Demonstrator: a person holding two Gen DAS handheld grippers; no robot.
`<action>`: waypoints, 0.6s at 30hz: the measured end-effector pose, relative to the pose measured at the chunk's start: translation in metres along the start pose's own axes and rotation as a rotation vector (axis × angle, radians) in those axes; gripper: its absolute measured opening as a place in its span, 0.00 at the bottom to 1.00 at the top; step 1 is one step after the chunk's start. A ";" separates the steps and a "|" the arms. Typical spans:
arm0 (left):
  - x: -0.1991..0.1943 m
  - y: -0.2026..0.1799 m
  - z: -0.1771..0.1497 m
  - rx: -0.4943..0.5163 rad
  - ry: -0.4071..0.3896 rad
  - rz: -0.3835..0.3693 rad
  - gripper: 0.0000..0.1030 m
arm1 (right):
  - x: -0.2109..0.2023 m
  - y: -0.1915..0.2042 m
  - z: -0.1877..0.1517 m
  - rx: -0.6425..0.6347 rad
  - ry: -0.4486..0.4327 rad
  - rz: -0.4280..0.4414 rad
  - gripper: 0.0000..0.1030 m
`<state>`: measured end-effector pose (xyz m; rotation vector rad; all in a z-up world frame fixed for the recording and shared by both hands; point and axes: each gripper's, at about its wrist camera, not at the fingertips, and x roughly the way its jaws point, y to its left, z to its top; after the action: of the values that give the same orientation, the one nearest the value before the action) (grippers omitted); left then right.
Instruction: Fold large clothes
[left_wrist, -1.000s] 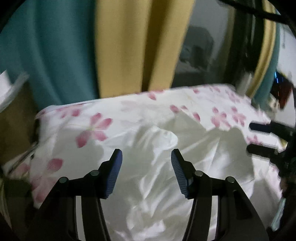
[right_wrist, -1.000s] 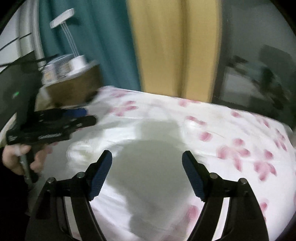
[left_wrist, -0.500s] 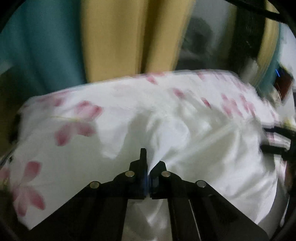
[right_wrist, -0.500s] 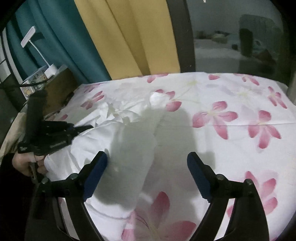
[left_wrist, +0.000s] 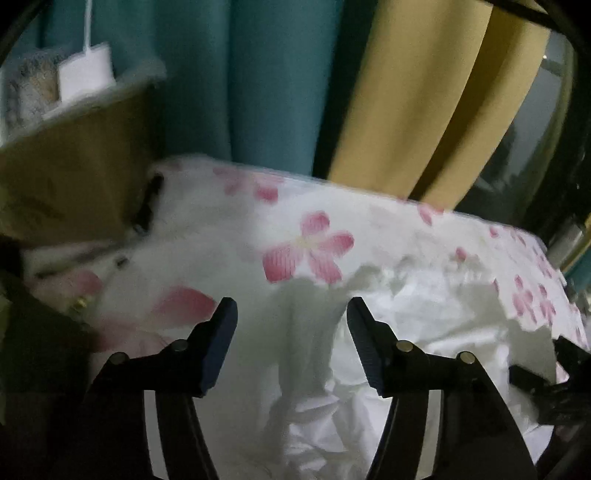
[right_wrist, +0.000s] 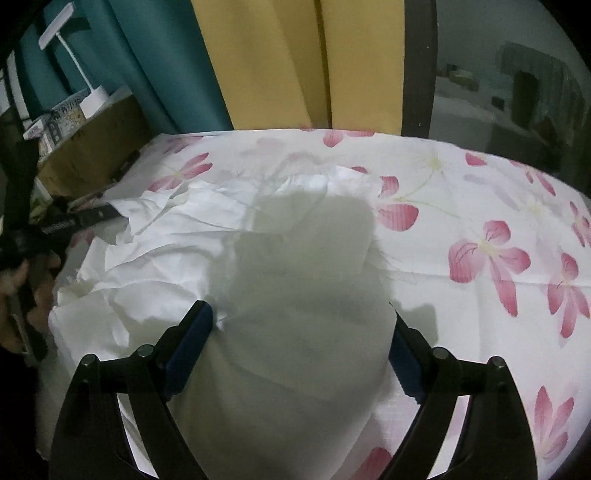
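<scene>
At right-wrist view's edge, hand (right_wrist: 35, 295)

Crumpled garment (right_wrist: 177, 236) lying on the bedsheet (right_wrist: 480, 295), toward its left side, cardboard box (right_wrist: 88, 155) left of the bed, desk lamp (right_wrist: 92, 99) on the box, curtains (right_wrist: 258, 62) behind the bed, window (right_wrist: 498, 74) at right.

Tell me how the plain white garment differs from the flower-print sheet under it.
The plain white garment carries no pattern; the flower-print sheet bears pink blossoms. The garment is rumpled and bunched into folds; the sheet lies spread nearly smooth. The garment covers only the near left part of the bed; the sheet runs across the whole surface. Both are white-based fabric, the garment lying on top of the sheet.
</scene>
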<state>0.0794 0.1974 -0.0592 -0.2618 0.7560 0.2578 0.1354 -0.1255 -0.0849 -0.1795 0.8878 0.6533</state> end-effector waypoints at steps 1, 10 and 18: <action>-0.010 -0.007 0.002 0.026 -0.018 -0.024 0.62 | -0.003 0.000 0.000 -0.002 -0.008 -0.005 0.86; 0.027 -0.072 -0.008 0.389 0.150 -0.015 0.62 | -0.044 -0.011 0.002 0.016 -0.104 -0.049 0.86; 0.058 -0.054 0.011 0.332 0.134 0.116 0.62 | -0.039 -0.027 -0.012 0.064 -0.054 -0.079 0.86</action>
<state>0.1442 0.1580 -0.0845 0.0800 0.9338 0.2215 0.1255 -0.1695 -0.0654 -0.1386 0.8446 0.5528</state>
